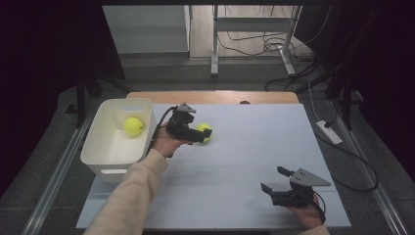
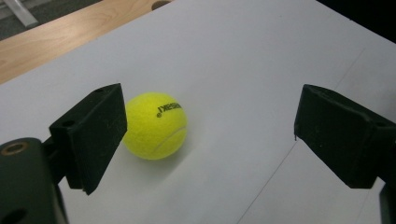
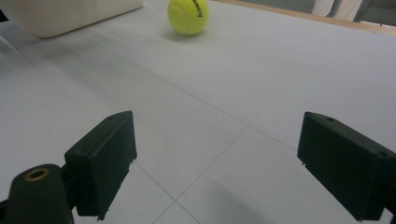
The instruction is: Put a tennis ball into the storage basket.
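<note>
Both pairs of jaws stand wide apart, with nothing held between them.

In the high view, the left gripper (image 1: 201,135) lies over the white mat (image 1: 254,147) just right of the white bin (image 1: 100,147), its jaws reaching to a yellow tennis ball (image 1: 205,130) on the mat. A 2nd tennis ball (image 1: 133,126) rests inside the bin, near its far wall. The right gripper (image 1: 275,180) sits low near the mat's front right corner, well apart from both balls (its grey plate faces up). A wooden table edge (image 1: 213,97) shows beyond the mat.

In the left gripper view, the tennis ball (image 2: 156,125) lies on the mat between the 2 spread jaws, just beside the jaw at the picture's left; I cannot tell whether it touches. Black print shows on the ball's top.

In the right gripper view, the open jaws frame bare mat, and the tennis ball (image 3: 188,16) sits far ahead, near the bin's corner (image 3: 70,16).
</note>
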Action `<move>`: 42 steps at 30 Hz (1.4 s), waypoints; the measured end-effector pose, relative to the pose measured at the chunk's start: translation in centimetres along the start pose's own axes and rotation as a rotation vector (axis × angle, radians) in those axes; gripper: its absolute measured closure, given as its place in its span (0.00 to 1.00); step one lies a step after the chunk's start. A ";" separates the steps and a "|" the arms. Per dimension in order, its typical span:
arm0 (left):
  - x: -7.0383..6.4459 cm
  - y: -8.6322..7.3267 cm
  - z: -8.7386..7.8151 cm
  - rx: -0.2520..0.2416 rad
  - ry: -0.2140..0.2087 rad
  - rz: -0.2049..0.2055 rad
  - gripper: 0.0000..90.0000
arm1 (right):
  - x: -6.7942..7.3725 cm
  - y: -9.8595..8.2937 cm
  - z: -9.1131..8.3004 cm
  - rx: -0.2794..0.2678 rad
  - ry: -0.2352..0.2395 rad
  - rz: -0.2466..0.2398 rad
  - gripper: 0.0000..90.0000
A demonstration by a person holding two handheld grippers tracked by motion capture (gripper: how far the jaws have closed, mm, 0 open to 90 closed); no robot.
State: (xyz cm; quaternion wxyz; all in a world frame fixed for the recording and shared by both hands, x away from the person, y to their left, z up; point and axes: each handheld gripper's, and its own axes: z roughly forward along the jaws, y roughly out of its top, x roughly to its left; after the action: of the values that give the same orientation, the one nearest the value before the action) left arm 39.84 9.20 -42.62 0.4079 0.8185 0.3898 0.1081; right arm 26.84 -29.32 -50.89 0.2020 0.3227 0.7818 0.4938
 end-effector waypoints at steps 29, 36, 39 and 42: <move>1.9 -0.7 4.5 0.080 0.040 -0.080 0.07 | -0.1 -0.2 0.0 0.006 0.000 -0.007 0.13; 2.7 -0.9 5.0 0.085 0.063 -0.108 0.07 | -0.1 -0.2 0.0 0.009 0.000 -0.006 0.13; 3.0 -1.0 5.2 0.096 0.071 -0.107 0.07 | -0.2 -0.2 0.0 0.007 -0.001 -0.007 0.13; 3.1 -1.1 5.4 0.094 0.074 -0.114 0.07 | -0.2 -0.2 0.0 0.010 0.000 -0.005 0.13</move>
State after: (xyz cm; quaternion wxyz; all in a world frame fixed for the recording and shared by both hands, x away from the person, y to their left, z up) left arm 44.04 8.71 -47.38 0.3596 0.8088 0.4553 0.0965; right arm 26.86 -29.52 -51.10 0.2018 0.3216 0.7850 0.4895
